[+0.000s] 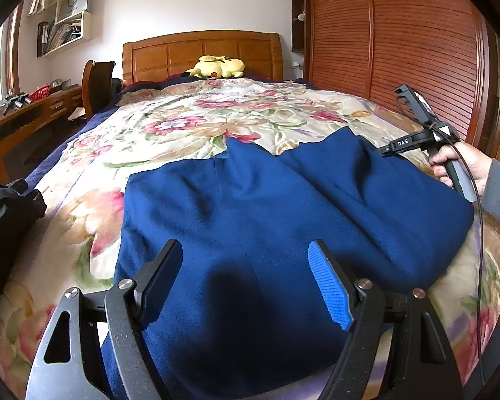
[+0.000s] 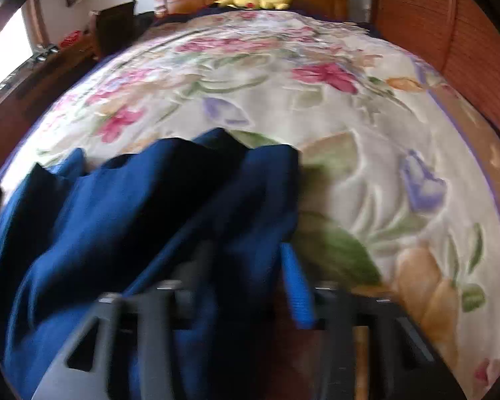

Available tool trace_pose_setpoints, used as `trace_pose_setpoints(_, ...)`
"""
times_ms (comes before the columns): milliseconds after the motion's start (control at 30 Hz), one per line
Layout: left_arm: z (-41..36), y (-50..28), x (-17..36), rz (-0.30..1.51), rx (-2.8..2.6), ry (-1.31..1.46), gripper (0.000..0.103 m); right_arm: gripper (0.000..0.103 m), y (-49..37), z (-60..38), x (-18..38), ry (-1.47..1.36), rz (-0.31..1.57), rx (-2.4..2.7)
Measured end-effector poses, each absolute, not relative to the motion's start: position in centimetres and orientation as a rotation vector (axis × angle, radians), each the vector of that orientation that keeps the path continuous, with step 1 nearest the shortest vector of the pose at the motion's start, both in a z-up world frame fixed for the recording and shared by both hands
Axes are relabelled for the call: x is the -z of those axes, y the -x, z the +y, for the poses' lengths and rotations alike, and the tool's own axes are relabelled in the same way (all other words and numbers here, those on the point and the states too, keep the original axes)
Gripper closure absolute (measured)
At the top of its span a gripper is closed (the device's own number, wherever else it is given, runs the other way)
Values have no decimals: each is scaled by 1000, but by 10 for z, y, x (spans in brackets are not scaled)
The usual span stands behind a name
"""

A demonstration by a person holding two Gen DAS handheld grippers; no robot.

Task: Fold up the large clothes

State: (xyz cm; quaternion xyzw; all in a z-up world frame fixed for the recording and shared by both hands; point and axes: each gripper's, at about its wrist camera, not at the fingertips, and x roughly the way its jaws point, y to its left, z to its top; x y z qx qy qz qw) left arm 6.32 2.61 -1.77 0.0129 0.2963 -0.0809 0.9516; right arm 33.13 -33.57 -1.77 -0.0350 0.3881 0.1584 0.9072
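A large navy blue garment (image 1: pixel 266 206) lies partly folded on the flowered bedspread (image 1: pixel 190 123). My left gripper (image 1: pixel 246 256) hovers open just above its near edge, with cloth beneath the fingers but not clamped. My right gripper shows in the left wrist view (image 1: pixel 388 150) at the garment's far right edge, held in a hand. In the blurred right wrist view the right gripper (image 2: pixel 246 263) has the blue garment (image 2: pixel 133 216) bunched between its fingers; how far they are closed is unclear.
A yellow plush toy (image 1: pixel 218 66) lies by the wooden headboard (image 1: pixel 203 50). A wooden wardrobe (image 1: pixel 400 50) runs along the right. A desk (image 1: pixel 23 116) and a chair (image 1: pixel 96 86) stand left. A black garment (image 1: pixel 6 206) lies at the bed's left edge.
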Motion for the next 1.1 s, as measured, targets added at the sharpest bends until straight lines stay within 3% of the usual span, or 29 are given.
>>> trace_pose_setpoints(33, 26, -63, 18, 604, 164, -25, 24, 99, -329, -342, 16, 87, 794, -312)
trace_pose_setpoints(200, 27, -63, 18, 602, 163, -22, 24, 100, -313, -350, -1, 149, 690, -224)
trace_pose_setpoints(433, 33, -59, 18, 599, 156, -9, 24, 99, -301, -362, -7, 150, 701, -112)
trace_pose_setpoints(467, 34, -58, 17, 597, 153, -8, 24, 95, -297, -359, -10, 158, 696, -106)
trace_pose_setpoints(567, 37, -54, 15, 591, 147, -10, 24, 59, -272, -347, -19, 179, 640, -119)
trace_pose_setpoints(600, 38, -52, 15, 589, 145, -13, 24, 42, -259, -345, -22, 185, 611, -131)
trace_pose_setpoints(633, 40, -49, 14, 586, 141, -15, 24, 35, -245, -341, -24, 185, 582, -143)
trace_pose_setpoints(1100, 77, -18, 27, 623, 30, 20, 24, 35, -113, -243, 30, 171, 483, -482)
